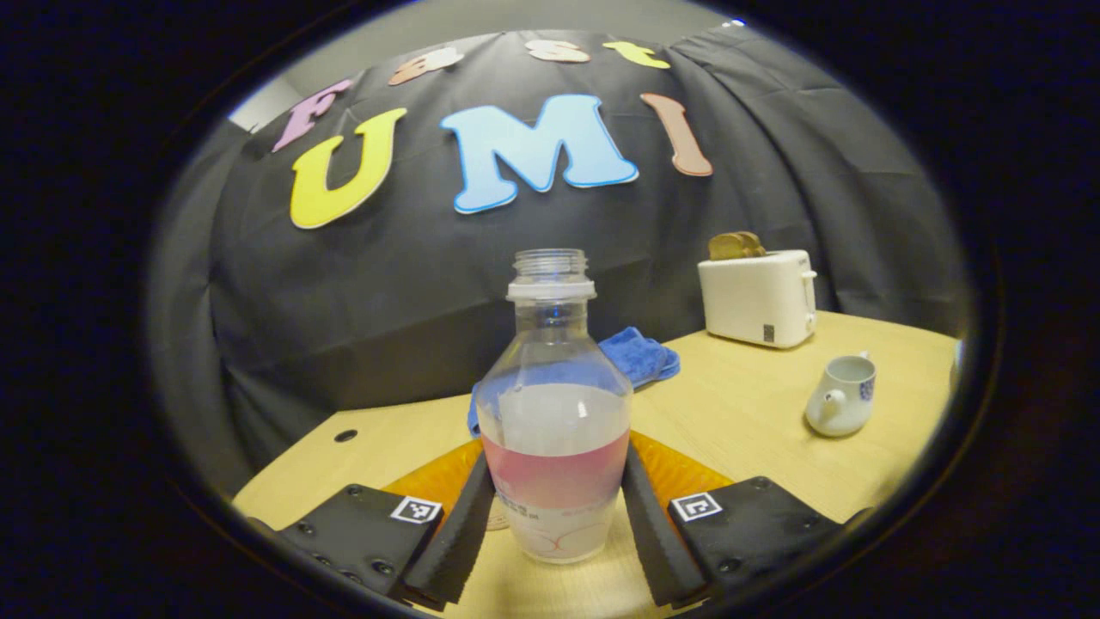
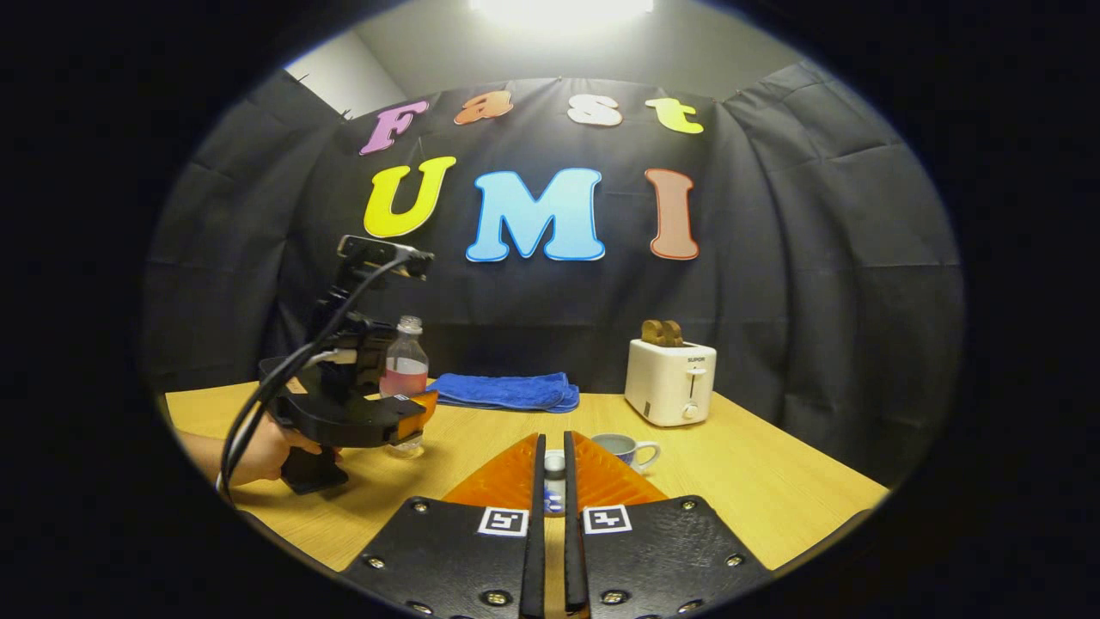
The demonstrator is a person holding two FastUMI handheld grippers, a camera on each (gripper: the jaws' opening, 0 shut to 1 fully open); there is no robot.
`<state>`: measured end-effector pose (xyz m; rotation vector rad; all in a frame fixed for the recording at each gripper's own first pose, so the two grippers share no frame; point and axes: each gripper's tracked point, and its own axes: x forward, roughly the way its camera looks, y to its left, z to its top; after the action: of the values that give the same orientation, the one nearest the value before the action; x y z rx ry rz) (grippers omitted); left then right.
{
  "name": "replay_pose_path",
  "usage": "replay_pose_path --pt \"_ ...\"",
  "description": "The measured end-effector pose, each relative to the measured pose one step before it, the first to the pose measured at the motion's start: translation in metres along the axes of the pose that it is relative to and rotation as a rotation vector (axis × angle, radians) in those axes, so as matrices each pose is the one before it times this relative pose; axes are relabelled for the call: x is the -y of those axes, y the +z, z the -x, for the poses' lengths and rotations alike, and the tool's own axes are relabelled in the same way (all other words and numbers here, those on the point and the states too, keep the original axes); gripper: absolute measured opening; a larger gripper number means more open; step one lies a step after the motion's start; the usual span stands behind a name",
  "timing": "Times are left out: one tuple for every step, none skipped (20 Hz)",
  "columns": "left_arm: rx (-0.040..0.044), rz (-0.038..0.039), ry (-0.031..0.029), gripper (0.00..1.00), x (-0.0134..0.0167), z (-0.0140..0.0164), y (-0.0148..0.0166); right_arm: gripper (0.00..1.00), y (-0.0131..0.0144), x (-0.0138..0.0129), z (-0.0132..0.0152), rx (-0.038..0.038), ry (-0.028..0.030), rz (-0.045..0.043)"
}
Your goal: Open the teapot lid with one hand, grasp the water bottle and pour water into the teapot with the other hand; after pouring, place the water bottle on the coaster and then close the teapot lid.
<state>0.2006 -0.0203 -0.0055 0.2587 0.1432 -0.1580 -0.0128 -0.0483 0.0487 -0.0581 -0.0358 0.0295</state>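
An uncapped clear water bottle (image 1: pixel 554 413) with a pink label band, partly full, stands upright on the wooden table (image 1: pixel 748 413). My left gripper (image 1: pixel 557 460) is shut on its lower body, one finger pressing each side. In the right gripper view, that same gripper (image 2: pixel 411 414) holds the bottle (image 2: pixel 406 361) at the table's left. The white teapot (image 1: pixel 842 395) sits to the right with its top open. My right gripper (image 2: pixel 554 443) is shut on the small white lid (image 2: pixel 555 468), held just in front of the teapot (image 2: pixel 626 449), partly hidden behind the fingers.
A white toaster (image 1: pixel 760 297) with bread in its slots stands at the back right. A folded blue cloth (image 2: pixel 507 391) lies along the back wall behind the bottle. A person's hand (image 2: pixel 258 456) holds the left gripper's handle near the table's left edge.
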Motion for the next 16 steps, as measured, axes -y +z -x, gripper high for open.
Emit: replay_pose_path --pt "-0.00146 -0.02725 -0.01469 0.87 0.00836 -0.00086 0.0023 0.09 0.001 0.00312 0.00621 0.00446 -0.01033 0.01064" --pt "-0.00093 -0.02658 -0.01108 0.87 0.00922 0.00057 0.0016 0.09 -0.00106 0.00291 0.00523 0.00314 -0.00765 0.00369" --pt "-0.00141 -0.02939 -0.01075 0.87 0.00823 -0.00025 0.00228 0.09 -0.00096 0.00126 0.00406 -0.00375 -0.00022 -0.0057" --pt "-0.00095 -0.0332 -0.00749 0.87 0.00794 -0.00112 0.00197 0.09 -0.00216 -0.00091 0.00413 -0.00566 0.00336 -0.00794" --pt "0.0003 -0.03745 -0.00638 0.87 0.00724 -0.00096 0.00318 0.09 -0.00194 0.00038 0.00381 -0.00407 0.0029 -0.00498" --pt "-0.00082 -0.04041 -0.0061 0.87 0.00679 -0.00066 0.00247 0.09 -0.00236 0.00123 0.00385 -0.00369 -0.00007 -0.00224" --pt "-0.00738 -0.04888 -0.00256 0.87 0.00588 -0.00131 0.00188 0.09 -0.00359 0.00087 0.00395 -0.00493 0.00044 -0.00539" --pt "-0.01345 -0.04756 0.00206 0.87 0.00434 -0.00138 -0.00158 0.09 -0.00489 -0.00042 0.00274 -0.01162 0.00376 -0.00855" --pt "-0.0073 -0.03833 -0.00663 0.87 0.00593 -0.0019 0.0012 0.09 -0.00536 -0.00021 0.00359 -0.0129 0.00415 -0.0093" --pt "-0.00474 -0.0308 -0.01079 0.87 0.00779 -0.00187 0.00222 0.09 -0.00465 -0.0001 0.0032 -0.01226 0.00175 -0.00706" --pt "-0.00292 -0.02575 -0.01176 0.87 0.00658 -0.00197 0.00181 0.09 -0.0035 0.00135 0.00358 -0.00801 -0.00003 -0.00713" --pt "-0.00088 -0.02181 -0.01111 0.87 0.00603 -0.00156 0.00189 0.09 -0.00351 0.0023 0.00311 -0.00673 -0.00375 -0.00614" --pt "-0.00009 -0.02475 -0.00983 0.87 0.00644 -0.00158 0.00311 0.09 -0.00319 0.00359 0.00199 -0.00761 -0.00536 -0.00338" --pt "0.00078 -0.04333 -0.00333 0.87 0.00612 -0.00156 0.00392 0.09 -0.00365 0.00454 0.00378 -0.00853 -0.00755 -0.00293" --pt "0.00202 -0.02879 -0.00069 0.87 0.00242 -0.0006 0.00277 0.09 -0.00354 0.0043 0.00226 -0.00575 -0.00738 -0.00155" --pt "0.0026 -0.02985 -0.00082 0.87 0.00308 -0.00126 0.0037 0.09 -0.00223 0.00314 0.00209 -0.00636 -0.00536 -0.00227"
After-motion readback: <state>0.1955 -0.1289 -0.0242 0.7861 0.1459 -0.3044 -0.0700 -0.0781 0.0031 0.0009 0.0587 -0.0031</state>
